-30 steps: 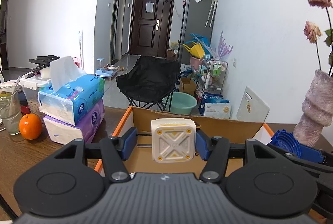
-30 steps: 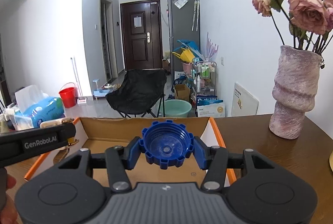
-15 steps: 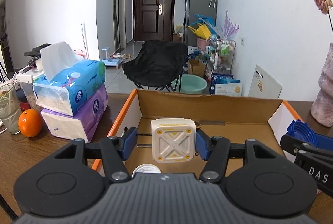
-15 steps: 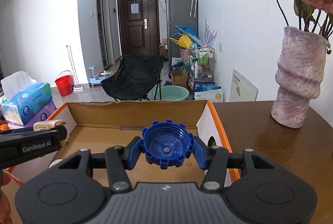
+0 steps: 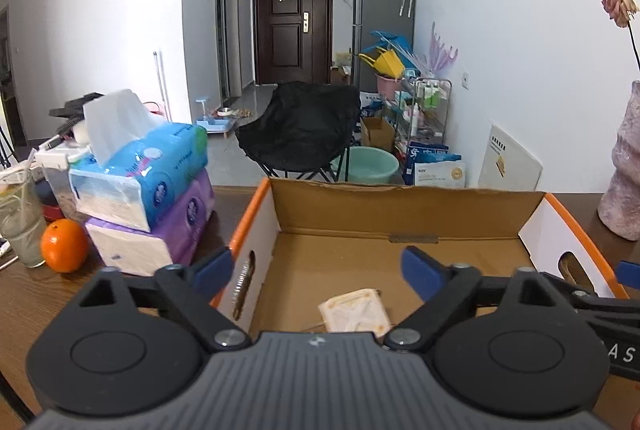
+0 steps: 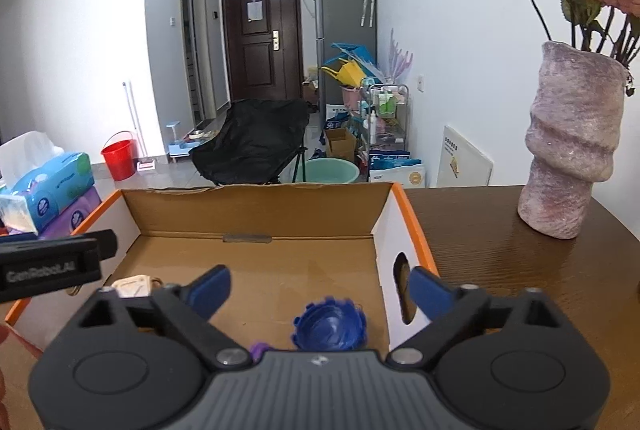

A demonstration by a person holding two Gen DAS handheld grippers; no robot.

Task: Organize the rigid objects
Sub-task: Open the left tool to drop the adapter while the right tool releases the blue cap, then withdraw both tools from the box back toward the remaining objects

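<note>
Both grippers, left (image 5: 318,272) and right (image 6: 320,288), fingers spread wide, empty, above cardboard box (image 6: 256,206); retreating low risks snagging its near wall, jolting cream block (image 5: 354,312) and blue cap (image 6: 330,326).

Both wrist fisheyes are looking forward and slightly down, close over the cardboard box (image 5: 404,214) (image 6: 256,214), sharing it at 12 o'clock, the dark door (image 5: 292,16) (image 6: 258,34) beyond.

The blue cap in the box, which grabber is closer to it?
Right. The right gripper hangs open just above the blue cap in the cardboard box. The left gripper is open over the cream block, farther left.
</note>
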